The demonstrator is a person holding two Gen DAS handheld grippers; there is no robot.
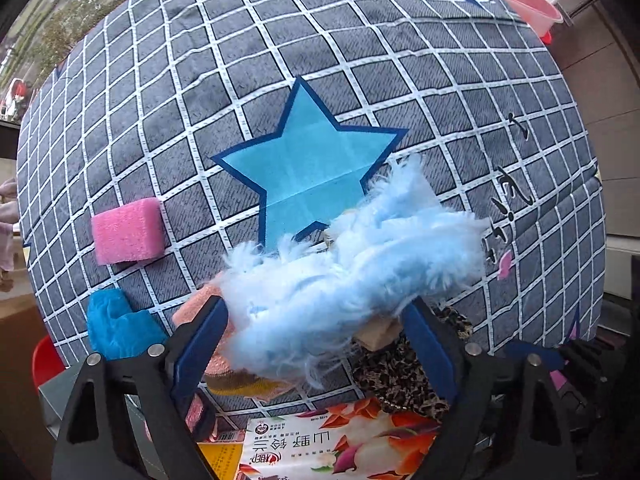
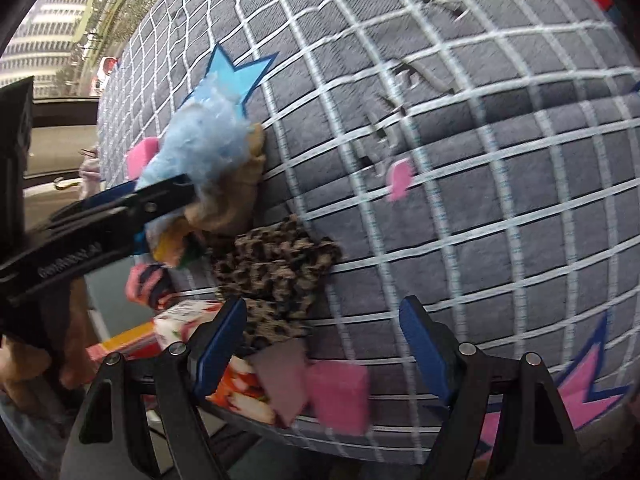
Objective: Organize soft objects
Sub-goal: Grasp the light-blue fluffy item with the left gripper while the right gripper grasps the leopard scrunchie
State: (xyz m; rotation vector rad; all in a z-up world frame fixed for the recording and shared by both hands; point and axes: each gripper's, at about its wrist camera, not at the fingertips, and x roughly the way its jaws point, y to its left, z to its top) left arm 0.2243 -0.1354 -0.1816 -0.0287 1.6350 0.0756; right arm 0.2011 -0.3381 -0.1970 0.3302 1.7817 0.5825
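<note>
A fluffy light-blue soft thing (image 1: 340, 264) lies on the grey checked cloth (image 1: 280, 60), over a beige piece (image 2: 232, 196). My left gripper (image 1: 316, 304) points down at it with one blue pad on each side; the fluff brushes both pads but is not squeezed. The right wrist view shows that gripper (image 2: 160, 196) from the side, at the fluff (image 2: 200, 136). My right gripper (image 2: 324, 308) hangs open and empty over the table's near edge, above a leopard-print cloth (image 2: 276, 264) and two pink sponge blocks (image 2: 340, 392).
A pink sponge (image 1: 128, 232) and a blue soft lump (image 1: 116, 328) lie to the left. A salmon knit cloth (image 1: 200, 300), a flowered tissue pack (image 1: 340, 440) and a striped sock (image 2: 148, 280) crowd the near edge. A pink basin (image 1: 524, 0) stands far right.
</note>
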